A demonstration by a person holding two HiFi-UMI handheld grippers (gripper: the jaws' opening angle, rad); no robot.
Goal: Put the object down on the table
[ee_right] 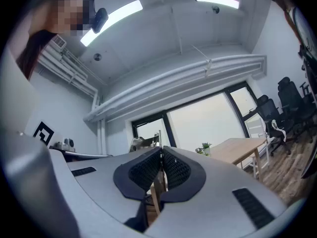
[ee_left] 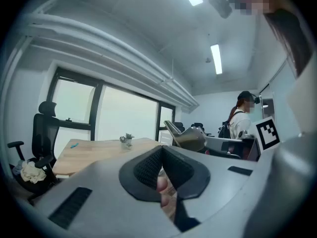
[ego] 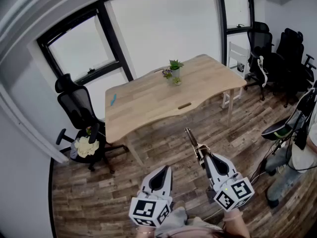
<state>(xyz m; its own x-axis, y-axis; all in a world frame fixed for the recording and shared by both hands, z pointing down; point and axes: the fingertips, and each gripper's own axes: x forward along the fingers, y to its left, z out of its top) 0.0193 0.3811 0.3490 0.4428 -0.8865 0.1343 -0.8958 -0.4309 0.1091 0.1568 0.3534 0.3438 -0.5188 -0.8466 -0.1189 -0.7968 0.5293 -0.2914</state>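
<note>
Clamped between the pads of the right gripper (ego: 201, 153): a thin metal object (ego: 192, 139), gripped by its near end and jutting forward and slightly upward beyond the fingertips. Shows in the right gripper view only as a narrow sliver in the slit between the two dark ribbed pads (ee_right: 178, 170). Hangs in the air above the plank floor (ego: 163, 143), short of the near edge of the wooden table (ego: 148, 105), touching nothing but the gripper. Appears again in the left gripper view as a dull grey shape off to the right, with the table beyond it.

Just beside the right gripper, on its left and a little nearer the person, the left gripper (ego: 163, 170), jaws pressed together on nothing. Same reading from its own view: dark pads (ee_left: 148, 165) meeting along one line, no item between.

On the table, a small potted plant (ego: 174, 72) toward the far side and a small blue item (ego: 113, 100) near the left end. At that left end, a black office chair (ego: 77, 108) with a pale bundle (ego: 86, 147) on its seat. Along the right wall, more black chairs (ego: 277, 51); behind the table's right end, a white chair (ego: 237, 56). At the right edge of the head view, part of a person (ego: 303, 152)
</note>
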